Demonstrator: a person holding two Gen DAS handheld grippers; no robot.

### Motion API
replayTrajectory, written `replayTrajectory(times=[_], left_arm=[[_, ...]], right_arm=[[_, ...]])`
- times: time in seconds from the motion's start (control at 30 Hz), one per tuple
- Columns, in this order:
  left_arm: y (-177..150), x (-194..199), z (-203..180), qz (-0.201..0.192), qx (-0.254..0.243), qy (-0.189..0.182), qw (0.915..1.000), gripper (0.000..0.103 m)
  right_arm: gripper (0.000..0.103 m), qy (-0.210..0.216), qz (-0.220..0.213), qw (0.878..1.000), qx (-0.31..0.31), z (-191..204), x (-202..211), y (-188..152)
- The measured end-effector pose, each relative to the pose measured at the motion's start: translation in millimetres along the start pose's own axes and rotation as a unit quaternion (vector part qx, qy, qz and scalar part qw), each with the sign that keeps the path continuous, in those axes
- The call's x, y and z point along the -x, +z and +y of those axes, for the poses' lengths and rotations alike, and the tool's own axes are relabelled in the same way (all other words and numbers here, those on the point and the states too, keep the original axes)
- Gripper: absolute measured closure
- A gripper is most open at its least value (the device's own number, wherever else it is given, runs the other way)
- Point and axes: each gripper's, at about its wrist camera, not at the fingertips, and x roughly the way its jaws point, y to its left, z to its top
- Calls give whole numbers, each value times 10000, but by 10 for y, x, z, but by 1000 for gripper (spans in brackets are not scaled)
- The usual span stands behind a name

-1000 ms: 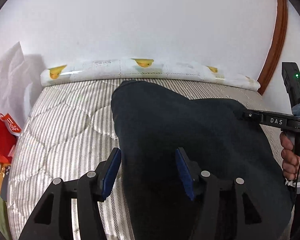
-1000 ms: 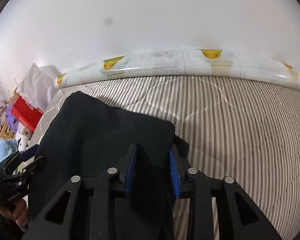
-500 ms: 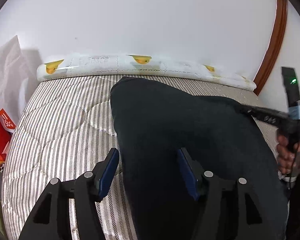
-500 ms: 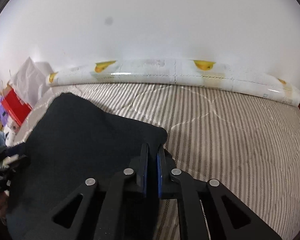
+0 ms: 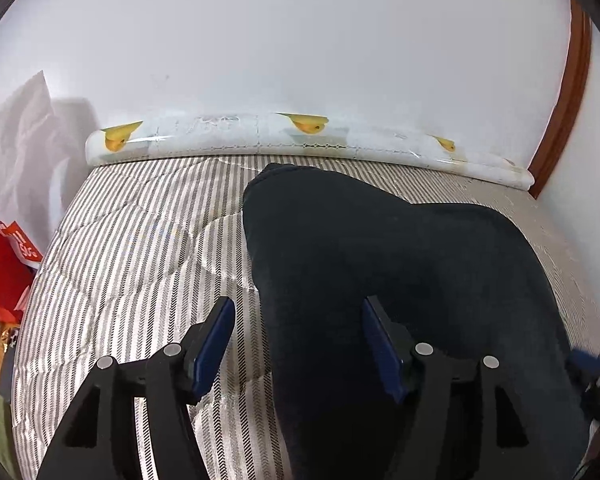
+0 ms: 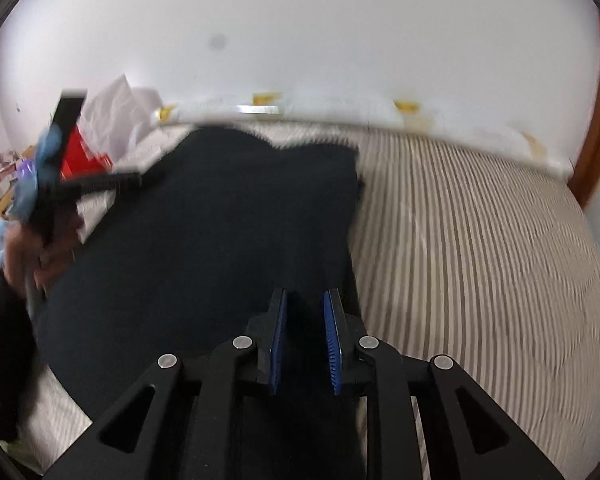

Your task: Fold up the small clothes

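A dark garment (image 5: 400,280) lies spread on the striped bed (image 5: 132,264). The left gripper (image 5: 296,340) is opening, straddling its near-left edge. The right gripper (image 6: 306,340) is opening over the near-right edge, cloth between its pads, unpinched. Smoothing seems finished; next likely calls for regripping an edge to fold.

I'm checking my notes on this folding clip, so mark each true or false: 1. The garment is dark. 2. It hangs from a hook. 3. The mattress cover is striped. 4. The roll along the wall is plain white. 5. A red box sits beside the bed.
1. True: the garment is dark.
2. False: it lies on the mattress.
3. True.
4. False: the roll has yellow prints.
5. True: the red box is at the bed's left.
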Motion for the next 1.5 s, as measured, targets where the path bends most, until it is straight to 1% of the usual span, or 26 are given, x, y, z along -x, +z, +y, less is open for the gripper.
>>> replayTrajectory(times=[0.07,0.13,0.2,0.3,0.53,0.6,0.7,0.8,0.87,0.97,1.0,1.03,1.1,1.13,1.17,1.23,1.27,1.3,1.33,1.4,1.43,1.5], left_arm=[[-12,50,-26,-1,-15,22,10000,39],[-48,124,-56,17,-45,22,10000,39],[-124,229,-101,24,-139,-22,9999,40],[-285,397,-171,38,-237,-62,9997,40],[-778,830,-271,132,-269,-173,9994,41],[-969,962,-252,202,-154,-216,9994,41],[-1151,1119,-209,254,38,-282,9993,41],[-1251,1358,-190,260,175,-325,9990,41],[-1291,1536,-224,155,159,-263,9994,41],[-1323,1791,-312,3,93,-111,9999,41],[-1334,1875,-344,-47,81,-50,9999,40],[-1345,1964,-380,-103,69,41,9999,36],[-1382,2133,-452,-231,38,172,9996,32],[-1381,2181,-474,-262,29,205,9994,28],[-1403,2275,-511,-310,19,236,9992,23],[-1434,2413,-560,-344,17,228,9991,17],[-1453,2497,-598,-391,-4,226,9990,17],[-1471,2585,-642,-446,-56,247,9987,17],[-1490,2646,-664,-475,-99,267,9985,15],[-1514,2781,-720,-567,-129,268,9979,14],[-1522,2833,-735,-600,-126,240,9978,14],[-1535,2926,-772,-669,-143,210,9974,14]], right_arm=[[85,-279,-33,9994,-200,-46,25,-219],[85,-193,-106,9987,-469,-119,80,-345],[85,-137,-173,9977,-648,-158,186,-403],[85,-248,-181,9976,-627,-123,300,-433],[83,-332,-100,9974,-636,-65,588,-532],[83,-411,-112,9971,-630,-27,649,-583],[83,-507,-126,9963,-677,14,746,-682],[83,-628,-133,9954,-716,63,861,-751],[82,-696,-206,9949,-694,134,978,-778],[69,-780,-395,9938,-693,233,1197,-786],[62,-782,-460,9933,-718,272,1280,-784],[57,-755,-503,9931,-739,300,1349,-772],[52,-763,-565,9924,-779,361,1463,-768],[51,-789,-593,9921,-768,401,1524,-767],[50,-813,-627,9920,-732,446,1591,-768],[47,-873,-671,9920,-620,541,1720,-787],[44,-919,-684,9917,-579,566,1768,-797],[37,-968,-712,9913,-532,612,1835,-818],[27,-1011,-756,9908,-493,659,1910,-849],[16,-1091,-842,9895,-433,706,2024,-889],[13,-1146,-905,9885,-395,745,2099,-920],[9,-1208,-929,9876,-381,781,2193,-946]])
